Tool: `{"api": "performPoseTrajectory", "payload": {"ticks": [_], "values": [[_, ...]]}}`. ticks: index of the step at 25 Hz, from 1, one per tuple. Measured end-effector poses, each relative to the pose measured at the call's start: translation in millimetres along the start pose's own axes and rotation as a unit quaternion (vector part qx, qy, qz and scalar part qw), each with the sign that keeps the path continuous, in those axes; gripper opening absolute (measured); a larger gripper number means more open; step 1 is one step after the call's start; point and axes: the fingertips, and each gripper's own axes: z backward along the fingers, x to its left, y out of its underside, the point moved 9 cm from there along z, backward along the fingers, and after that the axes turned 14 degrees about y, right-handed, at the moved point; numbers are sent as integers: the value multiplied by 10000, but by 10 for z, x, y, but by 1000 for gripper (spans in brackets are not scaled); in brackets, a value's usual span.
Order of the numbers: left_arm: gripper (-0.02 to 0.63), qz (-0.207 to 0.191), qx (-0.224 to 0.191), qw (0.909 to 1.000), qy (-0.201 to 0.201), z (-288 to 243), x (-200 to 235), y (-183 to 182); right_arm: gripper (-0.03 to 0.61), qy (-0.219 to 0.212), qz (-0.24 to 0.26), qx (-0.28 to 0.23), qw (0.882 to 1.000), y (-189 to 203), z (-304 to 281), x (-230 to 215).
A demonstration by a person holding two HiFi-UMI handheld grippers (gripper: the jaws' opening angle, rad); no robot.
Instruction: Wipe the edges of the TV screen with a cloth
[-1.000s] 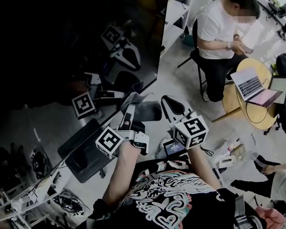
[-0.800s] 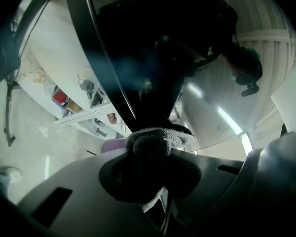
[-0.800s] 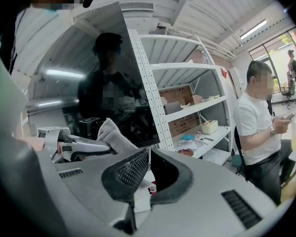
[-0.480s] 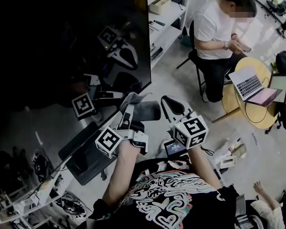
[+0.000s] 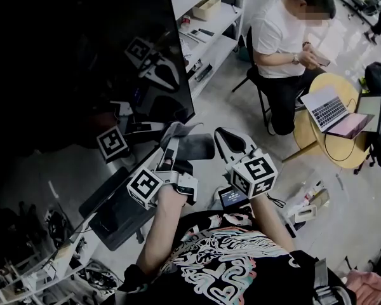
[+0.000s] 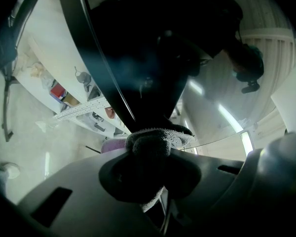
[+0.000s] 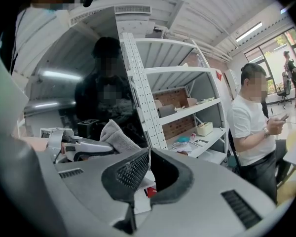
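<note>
Cloth [image 5: 190, 146] stays clamped in the left gripper [image 5: 173, 150] at the lower right edge of the TV screen [image 5: 82, 56]. Only the view swung, baring more shelves [image 5: 209, 21], so wiping has hardly progressed. Right gripper [image 5: 226, 138] hangs shut, empty.

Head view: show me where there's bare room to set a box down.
Bare floor lies between the TV screen, the shelf unit and the seated person. Crowded: the shelf unit's boards hold boxes and small items, the round table carries a laptop, and small clutter litters the floor right of the right gripper.
</note>
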Motion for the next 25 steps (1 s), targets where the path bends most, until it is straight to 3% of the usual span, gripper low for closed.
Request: {"api": "performPoseTrajectory", "payload": {"ticks": [3,25], "values": [[75,120,-14,9998,180,-104,-24,60,35,73,-28,-3,10000,-4,26,-105],[75,144,149,9993,327,-339,5,159,35,302,-127,-35,9995,9,125,-308]]}}
